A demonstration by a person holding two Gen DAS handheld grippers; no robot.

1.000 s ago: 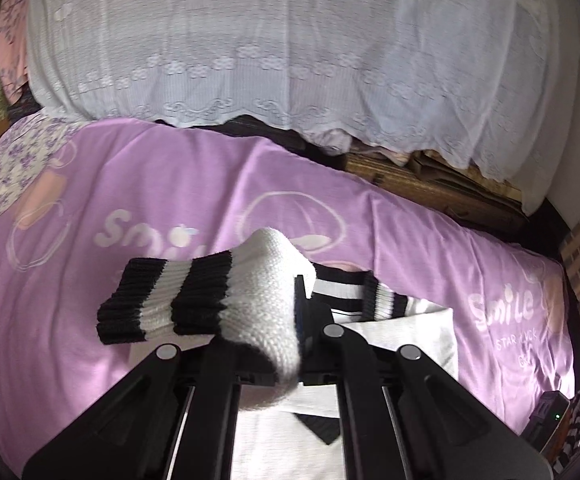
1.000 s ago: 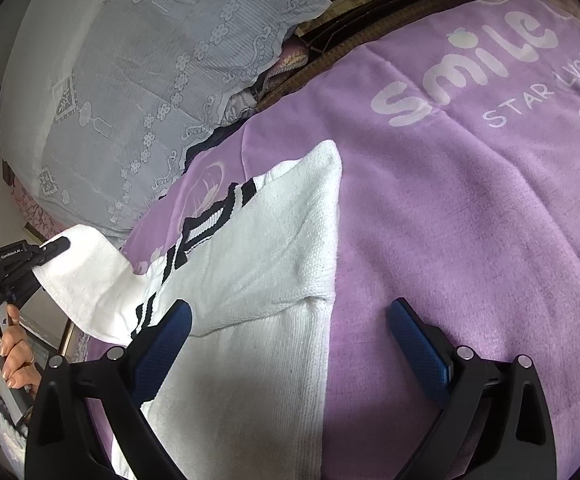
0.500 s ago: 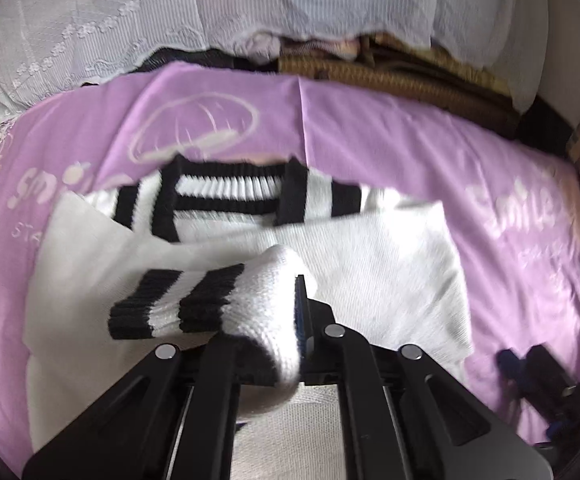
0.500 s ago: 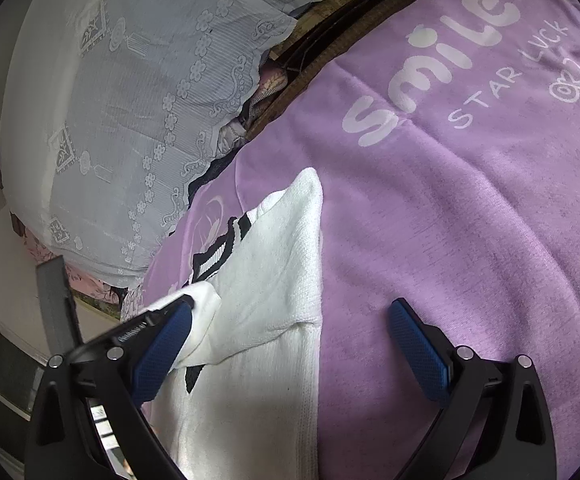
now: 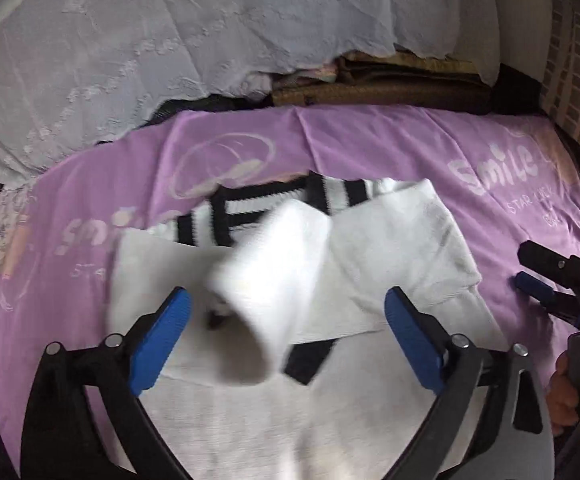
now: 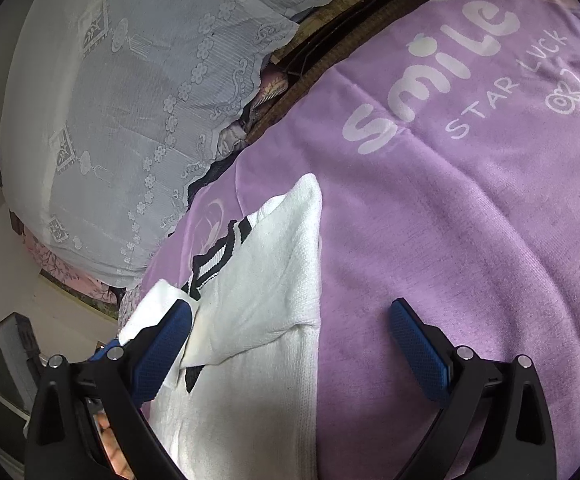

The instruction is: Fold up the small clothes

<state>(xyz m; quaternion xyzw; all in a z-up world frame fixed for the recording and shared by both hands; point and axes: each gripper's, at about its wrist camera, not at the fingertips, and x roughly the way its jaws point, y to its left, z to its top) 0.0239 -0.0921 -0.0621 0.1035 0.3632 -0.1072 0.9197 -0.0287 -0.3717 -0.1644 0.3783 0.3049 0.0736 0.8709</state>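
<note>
White knit, trimmed with black and white stripes at the collar, a small sweater [image 5: 402, 256] lies spread on a purple blanket [image 5: 370, 148] printed with the words "Smile" and "Star Luck". One sleeve [image 5: 273, 280] is caught blurred between the blue pads of the left gripper [image 5: 285, 320], crossing the sweater's body; the pads do not press on it, and the jaws are opening, standing wide on either side of the loose cloth. The other sleeve lies already folded across the chest, its edge running toward the striped collar [image 5: 265, 204].

Seen from the right wrist, the sweater [image 6: 265, 280] occupies the lower left of the blanket [image 6: 470, 220], its shoulder corner pointing up toward the head of the bed. The right gripper [image 6: 290, 340] hangs over the garment's side edge, its fingers spread wide and holding nothing: one pad sits above the white knit, the other above bare purple cloth. From the left wrist, the same right gripper [image 5: 538, 280] appears at the blanket's right edge, near the sweater, with part of a hand [image 5: 570, 396] on its handle.

Beyond the blanket, a white lace cover [image 5: 169, 40] drapes a heaped pile, with brown folded bedding [image 5: 378, 88] at its foot.
</note>
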